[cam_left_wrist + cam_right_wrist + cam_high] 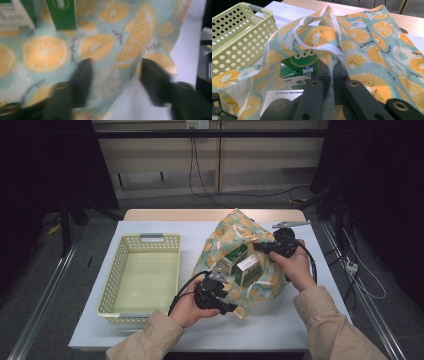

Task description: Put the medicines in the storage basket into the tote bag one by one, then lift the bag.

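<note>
Your left gripper (231,308) sits at the bag's (227,237) near edge, jaws half apart with cloth between them, not pinched. Your right gripper (256,247) is clamped on the bag's rim. Two green boxes (241,261) lie on the bag, mid-table. Left of it: yellow basket (131,312).
</note>
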### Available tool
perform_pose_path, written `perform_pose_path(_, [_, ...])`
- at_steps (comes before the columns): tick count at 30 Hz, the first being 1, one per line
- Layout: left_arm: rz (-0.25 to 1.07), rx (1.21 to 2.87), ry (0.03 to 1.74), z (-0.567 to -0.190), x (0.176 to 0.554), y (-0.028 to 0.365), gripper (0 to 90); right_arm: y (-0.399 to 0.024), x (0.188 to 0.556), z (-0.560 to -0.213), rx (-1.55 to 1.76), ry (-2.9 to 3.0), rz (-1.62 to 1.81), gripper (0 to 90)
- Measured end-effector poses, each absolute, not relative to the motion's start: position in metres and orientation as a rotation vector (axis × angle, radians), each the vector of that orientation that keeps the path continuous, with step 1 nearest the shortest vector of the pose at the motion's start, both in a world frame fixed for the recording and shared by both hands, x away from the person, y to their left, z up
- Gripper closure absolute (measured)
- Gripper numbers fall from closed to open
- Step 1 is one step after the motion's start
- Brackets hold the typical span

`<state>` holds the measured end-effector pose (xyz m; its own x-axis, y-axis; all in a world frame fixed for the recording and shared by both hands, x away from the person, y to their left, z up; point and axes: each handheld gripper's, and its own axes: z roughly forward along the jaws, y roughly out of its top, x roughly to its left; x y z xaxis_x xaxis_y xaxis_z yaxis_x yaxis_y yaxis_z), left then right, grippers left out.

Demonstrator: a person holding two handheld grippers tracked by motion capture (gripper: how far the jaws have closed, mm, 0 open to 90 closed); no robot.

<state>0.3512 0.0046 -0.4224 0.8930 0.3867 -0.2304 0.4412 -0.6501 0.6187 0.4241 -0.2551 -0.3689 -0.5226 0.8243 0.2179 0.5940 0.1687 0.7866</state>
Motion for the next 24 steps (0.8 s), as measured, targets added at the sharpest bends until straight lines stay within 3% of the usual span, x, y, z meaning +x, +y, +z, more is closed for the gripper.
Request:
perform_pose_path(5, [-0.116, 2.35, 0.622, -0.418, 0.356, 0.009, 88.6, -0.258, 0.425, -0.369, 1.37, 2.182, 1.292, 88.6])
perform_pose_path(24, [0.139, 2.152, 0.723, -0.309, 0.408, 0.03, 90.0, -0.266, 0.422, -0.334, 1.338, 2.13, 1.326, 88.7])
